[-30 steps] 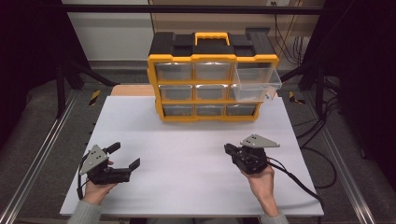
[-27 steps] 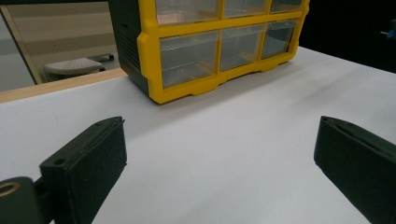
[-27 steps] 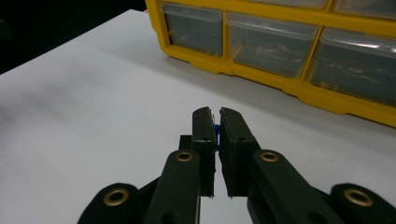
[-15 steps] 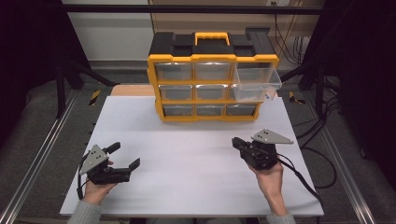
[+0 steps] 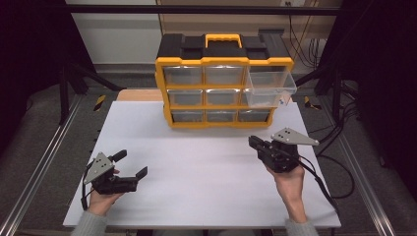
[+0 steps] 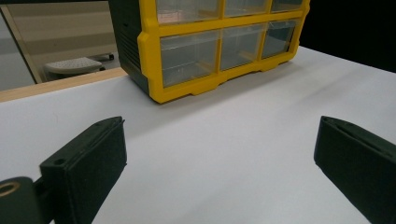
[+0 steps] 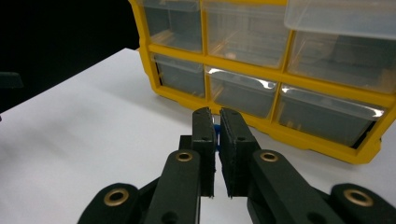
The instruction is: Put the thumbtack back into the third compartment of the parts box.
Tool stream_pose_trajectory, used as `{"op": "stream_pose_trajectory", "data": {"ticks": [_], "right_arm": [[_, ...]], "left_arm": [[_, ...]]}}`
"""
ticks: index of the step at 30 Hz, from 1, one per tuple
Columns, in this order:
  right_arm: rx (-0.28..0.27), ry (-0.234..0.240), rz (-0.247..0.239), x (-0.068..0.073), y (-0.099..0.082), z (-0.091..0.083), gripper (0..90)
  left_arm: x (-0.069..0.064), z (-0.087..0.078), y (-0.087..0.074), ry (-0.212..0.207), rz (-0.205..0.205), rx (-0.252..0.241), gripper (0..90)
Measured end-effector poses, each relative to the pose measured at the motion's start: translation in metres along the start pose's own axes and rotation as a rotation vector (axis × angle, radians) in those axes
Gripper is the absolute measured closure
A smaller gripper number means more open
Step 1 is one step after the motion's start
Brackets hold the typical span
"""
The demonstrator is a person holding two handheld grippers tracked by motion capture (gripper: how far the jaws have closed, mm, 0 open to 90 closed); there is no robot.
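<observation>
Blue piece point(image 7: 215, 134), tiny and hard to make out, sits pinched between the nearly closed jaws of my right gripper point(image 5: 253, 142). I cannot tell what it is beyond its colour. The gripper hangs above the white table point(image 5: 206, 177), in front of the right end of the yellow and black drawer cabinet point(image 5: 223, 61) and apart from it.

As I judge it, the pick-up is done and the delivery is left. The top right drawer point(image 5: 270, 88) stands pulled out, clear and apparently empty, and looks like the place for the piece. It is higher than the jaws and farther back, so I have yet to raise the piece, carry it over the drawer's front wall and let go. Pushing the drawer shut may follow.

My left gripper point(image 5: 132, 163) rests low at the near left of the table, jaws spread wide with nothing between them, well apart from the cabinet and from the other hand.

Little blocks the way. The remaining drawers are closed, and the table between gripper and cabinet is bare. The drawer's protruding front edge is the one thing I could knock from below, and the right gripper's cable point(image 5: 319, 179) trails off to the right, away from the path.
</observation>
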State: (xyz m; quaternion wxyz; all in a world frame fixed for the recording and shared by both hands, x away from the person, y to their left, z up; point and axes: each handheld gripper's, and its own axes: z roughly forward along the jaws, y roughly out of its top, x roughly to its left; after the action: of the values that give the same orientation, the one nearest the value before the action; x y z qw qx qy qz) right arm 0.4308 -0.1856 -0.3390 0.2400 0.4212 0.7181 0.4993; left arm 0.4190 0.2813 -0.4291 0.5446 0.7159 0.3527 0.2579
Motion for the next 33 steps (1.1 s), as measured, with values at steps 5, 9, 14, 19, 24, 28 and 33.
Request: {"op": "stream_pose_trajectory", "data": {"ticks": [5, 9, 14, 19, 24, 28, 33], "right_arm": [[-0.01, -0.01, -0.003, -0.001, 0.009, -0.004, 85.3], [-0.015, -0.01, -0.005, -0.003, 0.013, -0.007, 85.3], [-0.024, -0.016, -0.006, -0.004, 0.021, -0.011, 85.3], [-0.037, -0.025, -0.016, -0.006, 0.03, -0.016, 85.3], [-0.047, -0.033, -0.015, -0.007, 0.039, -0.021, 85.3], [-0.059, -0.042, -0.018, -0.008, 0.047, -0.026, 85.3], [-0.072, -0.051, -0.025, -0.009, 0.056, -0.029, 85.3]], "left_arm": [[0.0, 0.0, 0.0, 0.0, -0.001, 0.0, 2.0], [0.0, 0.0, 0.0, 0.0, -0.001, 0.0, 2.0], [0.0, 0.0, 0.0, 0.002, 0.001, 0.0, 1.9], [0.0, 0.0, 0.0, 0.001, -0.001, 0.0, 2.0], [0.0, 0.0, 0.0, 0.001, -0.002, 0.0, 2.0], [0.0, 0.0, 0.0, 0.0, -0.002, 0.0, 1.9], [0.0, 0.0, 0.0, 0.0, -0.003, -0.001, 1.9]]}}
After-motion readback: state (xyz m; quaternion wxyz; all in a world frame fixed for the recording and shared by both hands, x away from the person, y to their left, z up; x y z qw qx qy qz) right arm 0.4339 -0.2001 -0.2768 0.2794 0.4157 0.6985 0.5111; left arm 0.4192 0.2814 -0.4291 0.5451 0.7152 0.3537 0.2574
